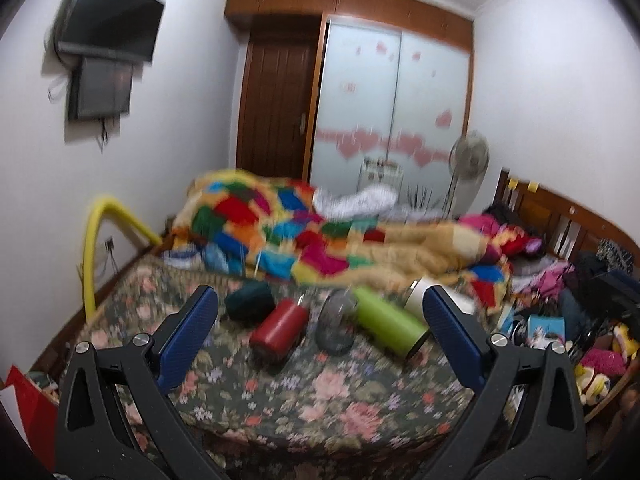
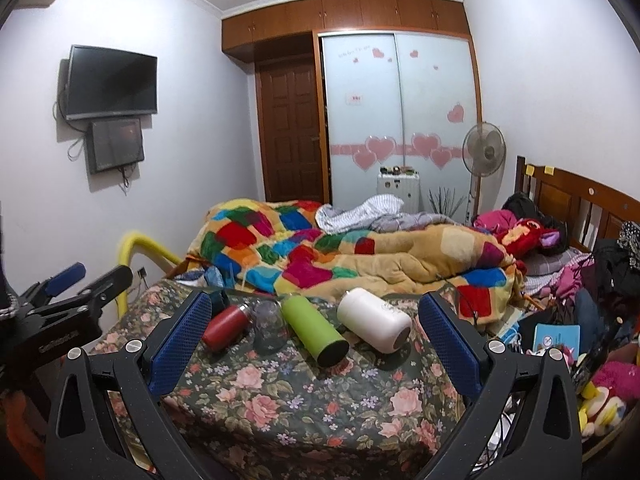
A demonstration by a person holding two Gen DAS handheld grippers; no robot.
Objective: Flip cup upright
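Note:
Several cups lie on their sides on the floral bedspread: a red one, a clear glass one, a green one and a white one. In the left wrist view they show as red, clear glass, green and white, plus a dark teal one. My left gripper is open and empty, short of the cups. My right gripper is open and empty, also short of them. The left gripper shows at the right wrist view's left edge.
A patchwork quilt is heaped behind the cups. Clutter and soft toys lie at the right by the wooden headboard. A yellow rail stands at the bed's left edge. A fan and wardrobe stand beyond.

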